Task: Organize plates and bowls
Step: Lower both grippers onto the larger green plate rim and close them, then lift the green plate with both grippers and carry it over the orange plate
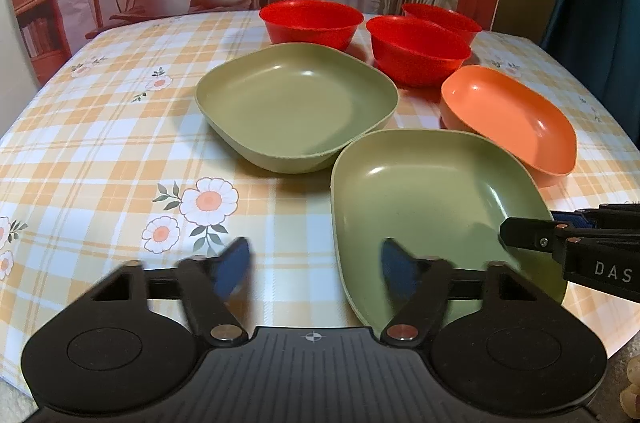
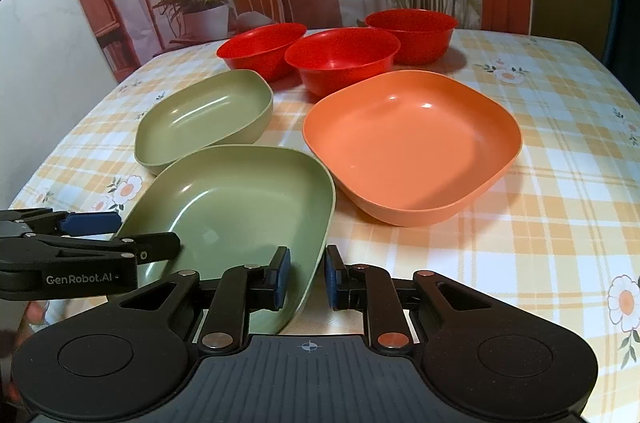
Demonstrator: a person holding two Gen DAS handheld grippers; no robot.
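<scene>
left to right across the checked tablecloth [image 2: 560, 183]. left gripper [image 1: 316, 273]: blue pads [image 1: 232, 269] blurred and apart, straddling the near left rim of the near green plate [image 1: 432, 199]; whether that rim is touched cannot be told. the far green plate [image 1: 296, 107] is seen toward the table's middle, just behind the near one, rims close or overlapping. right gripper [image 2: 307, 277]: fingers drawn nearly together over the near green plate's near right corner, rim between the pads, apparently pinched. the orange plate [image 2: 412, 143] sits just right of the green pair, toward the right edge. three red bowls [image 2: 342, 57] are lined along the far edge, unstacked.

judged: a lift of the near green plate is being prepared, probably for stacking onto the far green one; sorting is barely begun.

risks: a thin corner pinch on smooth plastic, so the plate could pivot or slip once raised; if the left pads are not seated, the load falls on one corner. the neighbouring rims could be caught and dragged, nudging the orange plate or the bowls.
</scene>
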